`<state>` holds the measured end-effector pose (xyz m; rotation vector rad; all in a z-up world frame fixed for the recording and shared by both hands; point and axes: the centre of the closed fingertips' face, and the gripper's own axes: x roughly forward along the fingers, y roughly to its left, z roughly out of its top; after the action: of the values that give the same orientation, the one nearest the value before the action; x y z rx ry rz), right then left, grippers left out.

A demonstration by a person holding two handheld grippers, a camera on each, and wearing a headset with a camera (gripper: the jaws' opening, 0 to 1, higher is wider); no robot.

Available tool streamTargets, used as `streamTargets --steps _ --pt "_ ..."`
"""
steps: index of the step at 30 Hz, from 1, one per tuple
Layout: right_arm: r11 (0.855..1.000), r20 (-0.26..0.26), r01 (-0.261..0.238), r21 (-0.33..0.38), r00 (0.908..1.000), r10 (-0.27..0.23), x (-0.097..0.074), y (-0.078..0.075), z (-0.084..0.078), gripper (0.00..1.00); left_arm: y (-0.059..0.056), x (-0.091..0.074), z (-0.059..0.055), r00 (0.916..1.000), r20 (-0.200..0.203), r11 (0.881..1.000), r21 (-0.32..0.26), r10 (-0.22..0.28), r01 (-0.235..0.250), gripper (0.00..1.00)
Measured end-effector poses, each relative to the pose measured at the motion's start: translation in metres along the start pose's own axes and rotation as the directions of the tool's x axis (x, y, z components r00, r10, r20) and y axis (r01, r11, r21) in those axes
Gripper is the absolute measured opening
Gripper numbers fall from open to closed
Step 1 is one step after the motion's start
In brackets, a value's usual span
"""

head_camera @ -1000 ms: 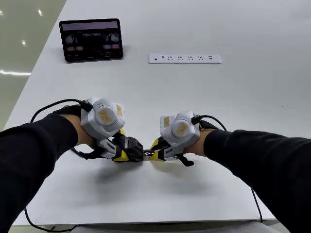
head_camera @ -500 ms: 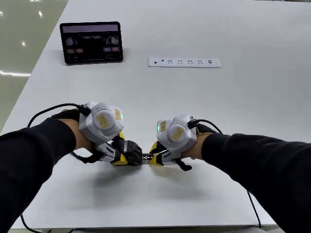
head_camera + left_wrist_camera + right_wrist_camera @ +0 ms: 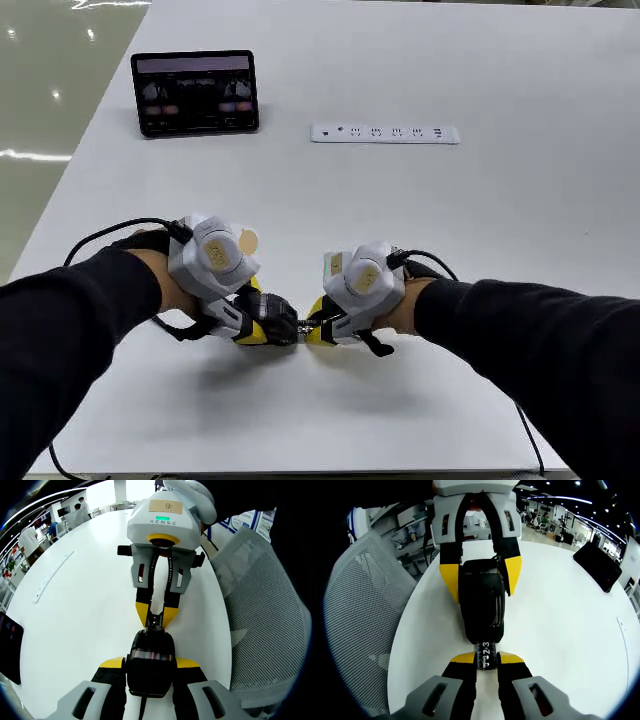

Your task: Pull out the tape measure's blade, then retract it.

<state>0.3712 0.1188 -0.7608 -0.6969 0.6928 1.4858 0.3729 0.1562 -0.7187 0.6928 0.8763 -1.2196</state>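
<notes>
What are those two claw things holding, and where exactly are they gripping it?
The left gripper clamps the tape measure by the sides of its black case; the right gripper pinches the short stretch of blade sticking out.

The tape measure (image 3: pixel 481 605) case looks like matt black plastic, its blade (image 3: pixel 485 656) smooth. The left gripper (image 3: pixel 262 322) and right gripper (image 3: pixel 318 330) wear glossy white plastic shells; the table (image 3: pixel 420 220) is smooth white, the chair (image 3: pixel 365 610) grey mesh
</notes>
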Motion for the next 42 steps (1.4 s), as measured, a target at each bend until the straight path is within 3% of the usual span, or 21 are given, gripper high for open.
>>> streamTargets --steps 6,42 --pt "1.000 -0.004 0.006 -0.013 1.0000 -0.007 -0.001 -0.001 0.000 0.11 -0.002 -0.001 0.000 1.0000 0.003 1.000 0.001 0.001 -0.001 0.31" --pt "0.998 -0.013 0.037 0.060 0.9993 -0.036 -0.021 -0.002 -0.026 0.11 0.000 0.000 -0.001 0.9998 0.018 1.000 0.000 0.012 -0.012 0.31"
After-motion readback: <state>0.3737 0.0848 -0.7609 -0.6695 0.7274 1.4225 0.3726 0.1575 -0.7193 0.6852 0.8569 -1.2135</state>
